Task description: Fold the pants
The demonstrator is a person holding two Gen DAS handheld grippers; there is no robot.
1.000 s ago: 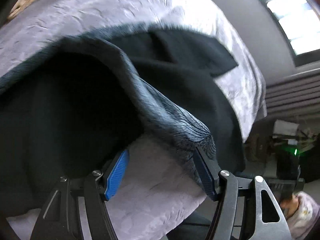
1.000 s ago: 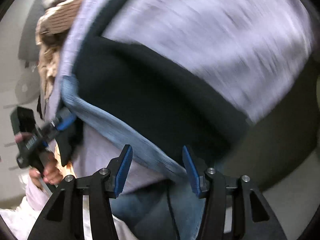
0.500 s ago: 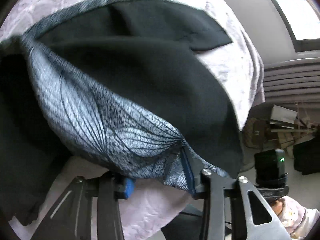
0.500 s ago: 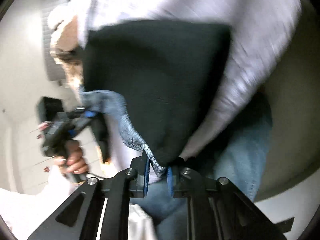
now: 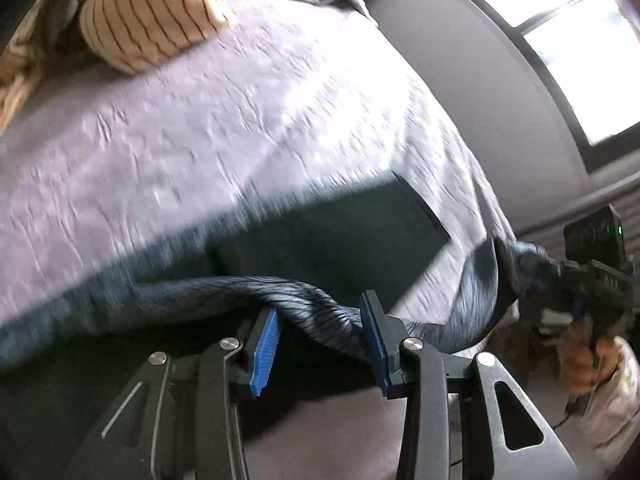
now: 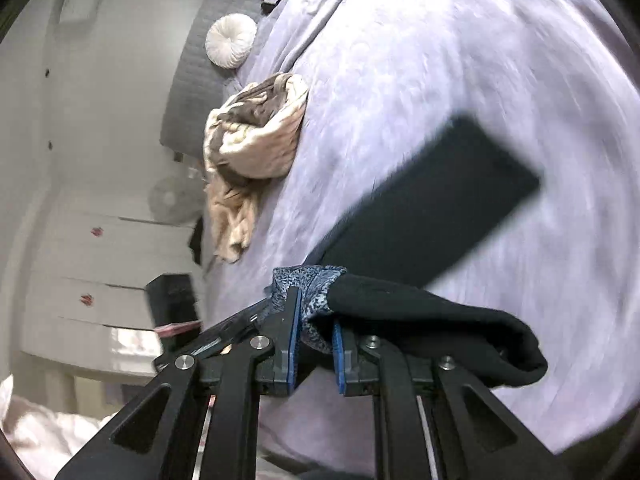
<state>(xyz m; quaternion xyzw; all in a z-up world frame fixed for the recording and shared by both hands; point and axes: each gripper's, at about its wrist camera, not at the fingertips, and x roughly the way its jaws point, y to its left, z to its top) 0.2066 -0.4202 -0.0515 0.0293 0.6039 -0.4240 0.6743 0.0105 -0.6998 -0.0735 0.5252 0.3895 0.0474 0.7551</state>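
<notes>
The black pants (image 5: 340, 232) with a blue-grey patterned waistband (image 5: 304, 304) lie partly on the lilac bed cover (image 5: 200, 120). My left gripper (image 5: 320, 340) is shut on a bunched stretch of that waistband, which runs on to the right gripper (image 5: 560, 280), held in a hand. In the right wrist view my right gripper (image 6: 316, 348) is shut on the waistband's other end (image 6: 316, 284), with black cloth (image 6: 432, 320) draped over its right finger. One pant leg (image 6: 432, 200) trails flat and blurred on the cover (image 6: 440, 60). The left gripper's body (image 6: 224, 332) shows just left of it.
A cream striped garment heap (image 5: 148, 20) (image 6: 256, 140) lies further up the bed. A round white cushion (image 6: 231, 40) leans on the grey headboard (image 6: 192, 92). White drawers (image 6: 100, 272) stand beside the bed, and a window (image 5: 560, 40) is behind it.
Both grippers went from open to shut on the waistband and rose with it. The pants are pulled off the cover toward me, so much more bare bed shows.
</notes>
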